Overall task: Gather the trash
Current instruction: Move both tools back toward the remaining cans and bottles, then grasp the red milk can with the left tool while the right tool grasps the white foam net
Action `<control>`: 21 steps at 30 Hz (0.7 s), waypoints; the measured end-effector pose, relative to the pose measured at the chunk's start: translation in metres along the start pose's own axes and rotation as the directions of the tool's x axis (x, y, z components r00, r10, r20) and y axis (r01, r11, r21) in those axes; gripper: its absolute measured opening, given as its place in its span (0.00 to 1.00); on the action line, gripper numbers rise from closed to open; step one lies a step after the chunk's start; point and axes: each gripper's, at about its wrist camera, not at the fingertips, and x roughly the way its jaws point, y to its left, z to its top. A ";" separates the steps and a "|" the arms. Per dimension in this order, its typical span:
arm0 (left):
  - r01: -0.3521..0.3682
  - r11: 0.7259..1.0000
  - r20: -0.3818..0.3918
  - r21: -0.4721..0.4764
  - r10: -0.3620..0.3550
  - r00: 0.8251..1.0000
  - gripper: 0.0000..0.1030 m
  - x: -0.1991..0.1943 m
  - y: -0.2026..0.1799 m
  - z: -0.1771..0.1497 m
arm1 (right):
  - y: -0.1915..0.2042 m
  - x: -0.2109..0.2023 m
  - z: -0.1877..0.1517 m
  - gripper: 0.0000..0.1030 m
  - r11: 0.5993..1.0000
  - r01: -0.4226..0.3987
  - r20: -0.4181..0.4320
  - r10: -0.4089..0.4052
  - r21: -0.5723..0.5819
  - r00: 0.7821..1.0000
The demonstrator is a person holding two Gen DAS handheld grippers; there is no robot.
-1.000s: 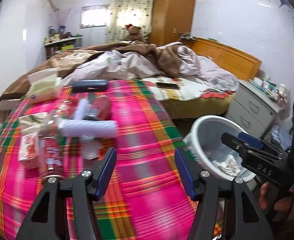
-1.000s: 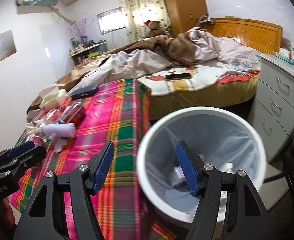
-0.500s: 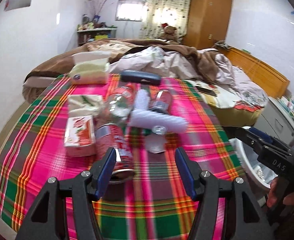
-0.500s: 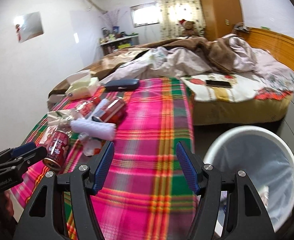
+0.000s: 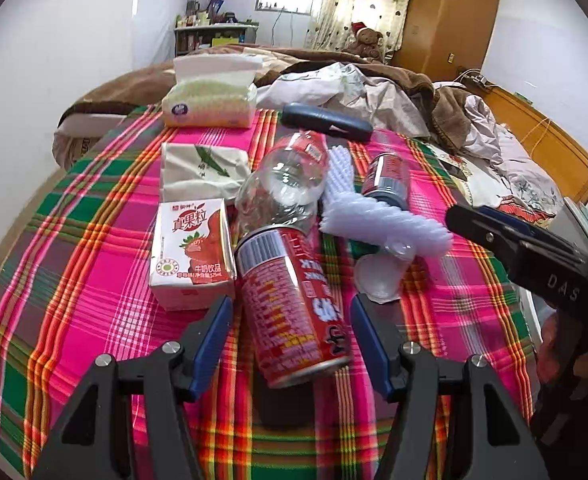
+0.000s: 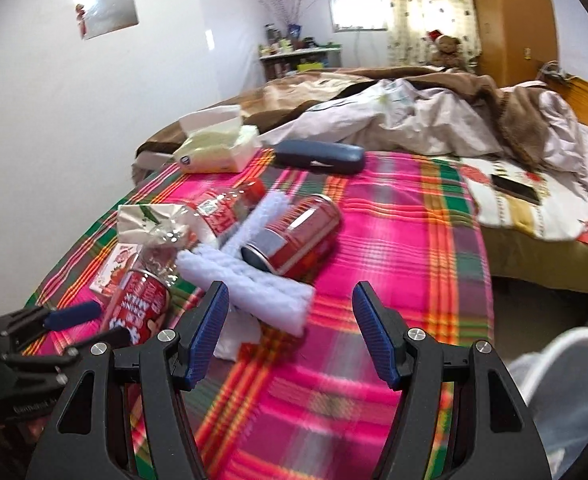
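Observation:
Trash lies heaped on the plaid tablecloth [image 5: 94,264]. A red can [image 5: 290,304] lies on its side between the jaws of my left gripper [image 5: 292,320], which is open with a small gap at each pad. Behind it are a strawberry milk carton [image 5: 192,252], a crushed clear bottle [image 5: 282,184], white foam netting [image 5: 373,220], a plastic cup [image 5: 377,276] and a second red can [image 5: 385,178]. My right gripper [image 6: 290,308] hovers open over bare cloth, just in front of the netting [image 6: 250,280] and the second can [image 6: 294,236].
A white bin [image 6: 565,392] with a liner stands off the table's right edge. Two tissue packs [image 5: 210,100] and a dark case [image 5: 325,120] sit at the table's far side. Behind is an unmade bed with a phone [image 6: 513,188].
Both grippers have swung left, away from the bin and toward the trash pile. The left one has dropped closer, so the red can now sits between its jaws.

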 end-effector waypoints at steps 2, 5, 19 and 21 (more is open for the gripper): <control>0.006 1.000 -0.009 -0.005 -0.006 1.000 0.62 0.005 0.003 0.002 | 0.004 0.007 0.004 0.64 1.000 -0.018 -0.010 0.018 -0.020 1.000; 0.011 1.000 -0.020 -0.004 -0.011 1.000 0.62 0.012 0.005 0.003 | 0.009 0.014 0.008 0.64 0.998 -0.028 -0.015 0.027 -0.054 1.000; 0.005 1.000 -0.042 0.005 -0.005 0.999 0.62 0.023 0.021 0.012 | 0.015 0.041 0.001 0.64 0.984 -0.164 -0.206 0.145 -0.076 0.968; 0.007 1.000 -0.045 0.004 -0.007 0.999 0.62 0.025 0.023 0.013 | 0.016 0.040 -0.001 0.64 0.983 -0.164 -0.213 0.144 -0.083 0.967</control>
